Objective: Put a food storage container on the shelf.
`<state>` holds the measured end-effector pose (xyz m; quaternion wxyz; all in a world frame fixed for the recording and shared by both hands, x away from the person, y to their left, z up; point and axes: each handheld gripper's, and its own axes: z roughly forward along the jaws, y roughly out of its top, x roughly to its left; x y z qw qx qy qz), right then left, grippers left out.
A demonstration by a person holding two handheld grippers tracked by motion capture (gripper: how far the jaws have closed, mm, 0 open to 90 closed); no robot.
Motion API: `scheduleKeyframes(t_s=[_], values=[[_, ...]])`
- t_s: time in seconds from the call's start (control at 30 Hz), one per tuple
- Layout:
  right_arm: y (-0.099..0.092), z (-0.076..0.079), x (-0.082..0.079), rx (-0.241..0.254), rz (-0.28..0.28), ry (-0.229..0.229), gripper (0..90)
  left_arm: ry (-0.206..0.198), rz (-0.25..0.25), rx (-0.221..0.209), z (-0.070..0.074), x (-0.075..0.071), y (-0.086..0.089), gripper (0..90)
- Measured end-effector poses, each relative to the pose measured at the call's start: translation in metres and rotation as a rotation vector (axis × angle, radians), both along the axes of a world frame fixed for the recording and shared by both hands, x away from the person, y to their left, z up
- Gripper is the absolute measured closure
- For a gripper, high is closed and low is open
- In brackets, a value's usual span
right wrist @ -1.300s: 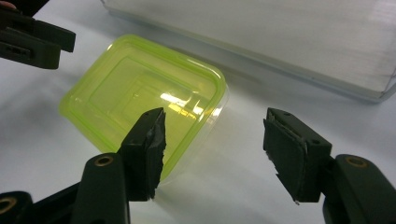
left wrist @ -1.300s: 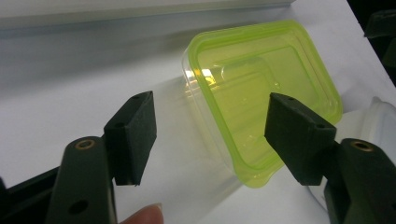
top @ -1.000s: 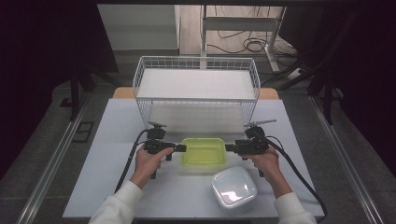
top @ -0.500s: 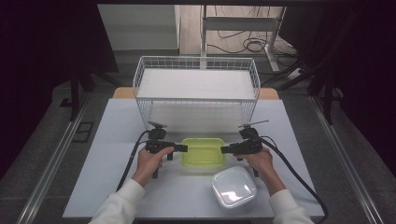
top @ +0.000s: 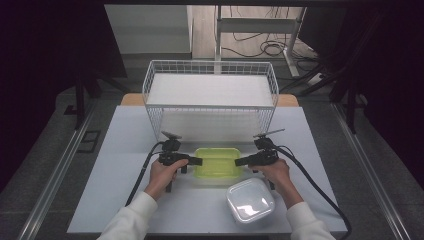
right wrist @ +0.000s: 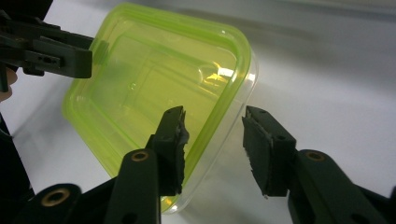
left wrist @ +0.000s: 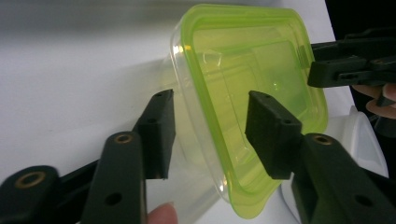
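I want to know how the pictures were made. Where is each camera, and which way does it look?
High view: sits above the person's side of the table, looking forward and down at the green-lidded box, wire basket and white box; shows both forearms, left gripper and right gripper.
Left gripper view: rides the left gripper, looking along its jaws, which straddle the box's rim; a fingertip shows.
Right gripper view: rides the right gripper, jaws straddling the opposite rim.
Shared: each gripper view shows the box and the other gripper.

Hidden and cut-off parts

Left gripper [left wrist: 208, 135] jaws hide part of the green container's [left wrist: 243, 70] near rim; beyond them, the white lid [left wrist: 369, 149] is cut off.
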<state>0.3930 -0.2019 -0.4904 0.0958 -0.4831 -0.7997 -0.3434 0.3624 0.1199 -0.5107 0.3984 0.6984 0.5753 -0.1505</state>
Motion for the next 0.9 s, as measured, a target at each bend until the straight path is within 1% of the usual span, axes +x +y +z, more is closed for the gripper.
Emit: scheduleKeyframes(t_s=[0.03, 0.1, 0.17, 0.23, 0.27, 0.4, 0.43, 0.47, 0.57, 0.6, 0.7, 0.77, 0.83, 0.87, 0.9], values=[[0.000, -0.001, 0.000, -0.001, 0.003, 0.006, 60.6, 0.005, -0.001, -0.007, -0.001, 0.000, 0.000, 56.8], [0.000, -0.002, 0.001, 0.014, 0.011, 0.023, 64.1, 0.022, 0.001, -0.042, -0.004, 0.000, 0.002, 61.1], [0.001, -0.002, 0.001, 0.022, 0.013, 0.034, 64.9, 0.026, 0.007, -0.049, -0.005, 0.001, 0.003, 65.2], [0.000, -0.003, 0.002, 0.040, 0.016, 0.057, 66.3, 0.024, 0.008, -0.044, -0.005, 0.000, 0.004, 71.1], [0.000, -0.004, 0.002, 0.048, 0.016, 0.068, 66.9, 0.025, 0.010, -0.045, -0.005, 0.000, 0.005, 72.4], [-0.001, -0.003, 0.003, 0.051, 0.013, 0.072, 69.0, 0.022, 0.021, -0.053, -0.004, -0.001, 0.006, 74.8], [-0.001, -0.002, 0.002, 0.057, 0.012, 0.068, 70.8, 0.016, 0.029, -0.048, -0.002, -0.002, 0.006, 75.3], [-0.001, -0.002, 0.002, 0.057, 0.012, 0.068, 70.8, 0.016, 0.029, -0.048, -0.002, -0.002, 0.006, 75.5], [-0.002, 0.002, 0.001, 0.058, 0.001, 0.046, 73.4, -0.004, 0.038, -0.035, 0.003, -0.005, 0.003, 76.8], [-0.002, 0.003, 0.000, 0.057, -0.002, 0.035, 74.1, -0.007, 0.044, -0.037, 0.004, -0.006, 0.003, 77.3], [-0.003, 0.006, -0.002, 0.054, -0.009, 0.007, 76.1, -0.025, 0.039, -0.041, 0.006, -0.008, 0.002, 78.1], [-0.003, 0.008, -0.003, 0.056, -0.011, -0.011, 76.7, -0.037, 0.036, -0.051, 0.009, -0.009, 0.002, 78.0], [-0.004, 0.011, -0.004, 0.065, -0.007, -0.026, 76.8, -0.047, 0.032, -0.052, 0.011, -0.010, 0.004, 78.0], [-0.004, 0.011, -0.004, 0.065, -0.007, -0.026, 76.8, -0.047, 0.032, -0.052, 0.011, -0.010, 0.004, 78.1], [-0.006, 0.015, -0.005, 0.082, -0.004, -0.046, 76.8, -0.057, 0.029, -0.056, 0.013, -0.010, 0.004, 78.0]])
